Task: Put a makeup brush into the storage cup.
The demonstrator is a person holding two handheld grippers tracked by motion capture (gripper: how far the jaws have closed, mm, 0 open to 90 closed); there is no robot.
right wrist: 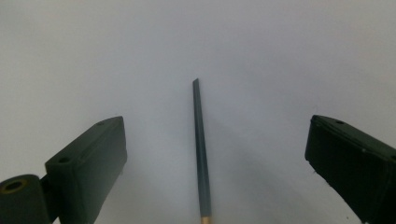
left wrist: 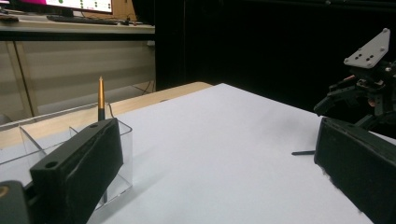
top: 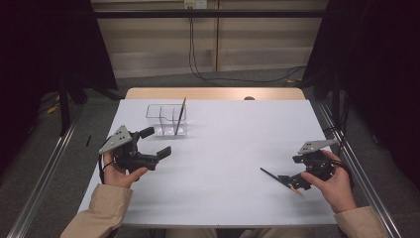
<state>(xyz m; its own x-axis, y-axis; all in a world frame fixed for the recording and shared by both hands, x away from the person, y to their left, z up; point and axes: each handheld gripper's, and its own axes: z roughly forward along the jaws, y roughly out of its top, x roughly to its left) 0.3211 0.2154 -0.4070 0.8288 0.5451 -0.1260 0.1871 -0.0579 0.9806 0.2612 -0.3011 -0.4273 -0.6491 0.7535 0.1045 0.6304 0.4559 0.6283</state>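
Pencils — two point(top: 180, 117) point(right wrist: 201, 154), grippers — two point(top: 153, 143) point(top: 295, 182)

Pencil point(right wrist: 201, 154) between the right gripper's point(right wrist: 212, 163) spread jaws: near end cut off by the frame's bottom edge, only a sliver of orange band visible. In the high view that gripper point(top: 297, 181) overlapped the pencil's middle. Left gripper's point(left wrist: 219, 172) near jaw hid the lower part of the clear organizer point(left wrist: 122, 154) and the upright pencil point(left wrist: 100, 100) beyond it.
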